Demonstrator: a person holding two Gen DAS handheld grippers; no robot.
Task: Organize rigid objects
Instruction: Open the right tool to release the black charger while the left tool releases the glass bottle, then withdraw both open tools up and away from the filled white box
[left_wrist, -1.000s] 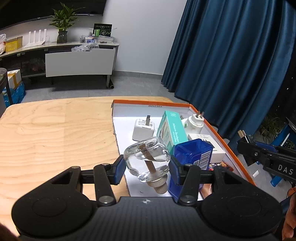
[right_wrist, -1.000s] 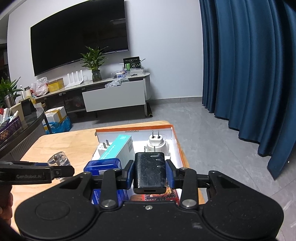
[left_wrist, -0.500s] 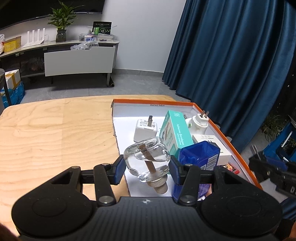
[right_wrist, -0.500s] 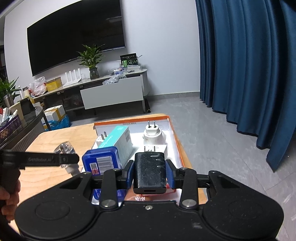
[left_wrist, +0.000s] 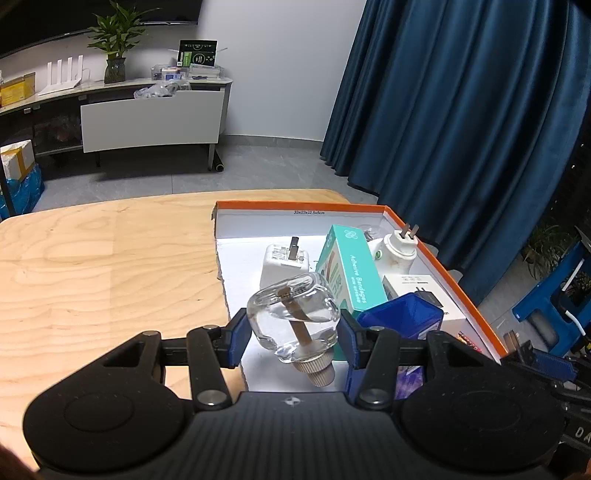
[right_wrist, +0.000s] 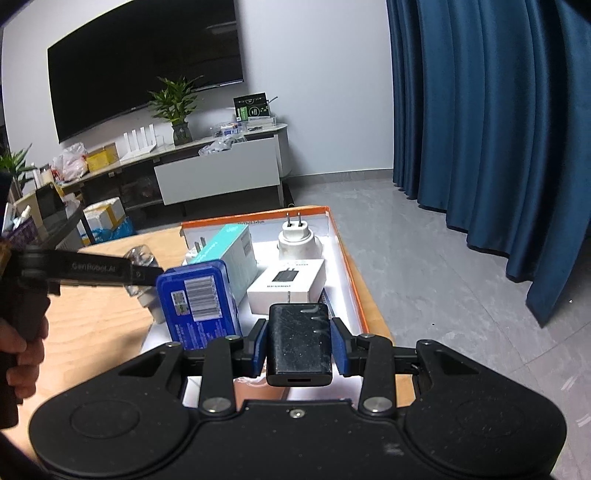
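Status: both grippers loaded, both held above the tray's near end.

Left gripper (left_wrist: 293, 330) is clamped on a clear glass bottle (left_wrist: 293, 314), pads pressing its sides. Bottle is tipped w/ its beige screw cap (left_wrist: 319, 371) pointing back toward the cam, brown wick stick visible inside, part full of clear liquid. It hangs over the near-left edge of the orange-rimmed tray (left_wrist: 443, 269), just above the white floor, not resting on it. Prob held sideways bc the body is the only flat-ish width the pads can bite.

Right gripper (right_wrist: 298, 347) is squeezed shut on a black charger block (right_wrist: 298, 341), port facing the cam, scuffed matte shell, rounded corners. It sits over the tray's near-right part, clear of the contents below.

Tray already holds: teal bandage box (left_wrist: 349, 271) on edge, white plug adapter (left_wrist: 284, 262) at its left, round white plug (left_wrist: 400, 249) far right w/ prongs up, white charger carton (right_wrist: 288, 284), blue box (right_wrist: 199, 301) standing near-centre.

My read: free floor is mostly near-left, so bottle goes there; charger needs a gap nr the white carton. Glass + liquid = set down gently.
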